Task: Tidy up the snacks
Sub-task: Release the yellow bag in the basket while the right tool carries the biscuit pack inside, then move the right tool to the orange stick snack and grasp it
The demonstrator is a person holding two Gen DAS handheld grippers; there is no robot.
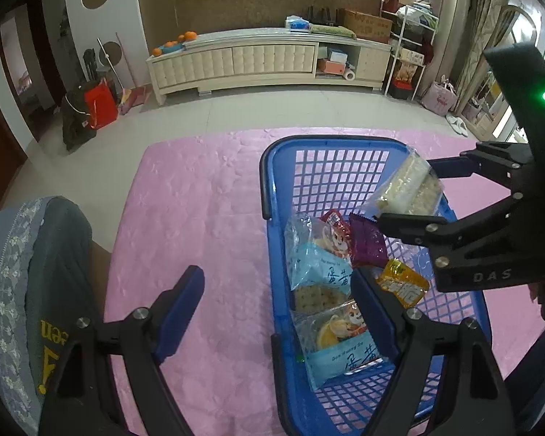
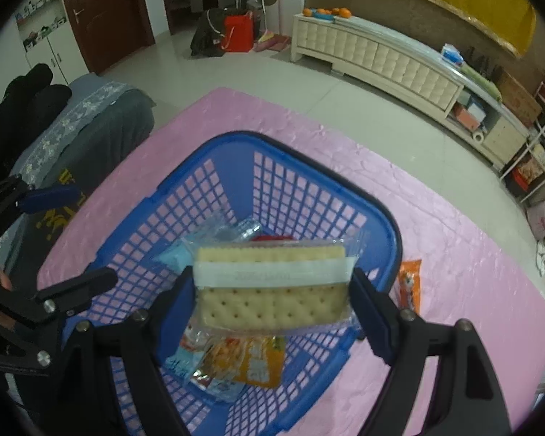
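A blue plastic basket (image 1: 272, 167) stands on a pink cloth and holds several snack packs, among them pale blue cracker packs (image 1: 319, 272), a purple pack (image 1: 367, 243) and a yellow pack (image 1: 403, 283). The basket also shows in the right wrist view (image 2: 207, 152). My right gripper (image 2: 272, 301) is shut on a clear-wrapped cracker pack (image 2: 272, 283) and holds it above the basket; the same pack shows in the left wrist view (image 1: 407, 185). My left gripper (image 1: 279, 298) is open and empty, low over the basket's near left rim.
An orange snack pack (image 2: 408, 283) lies on the pink cloth (image 1: 200, 189) to the right of the basket. A grey-blue cushioned seat (image 1: 36, 254) stands at the cloth's left edge. A long cream cabinet (image 1: 265, 61) lines the far wall across tiled floor.
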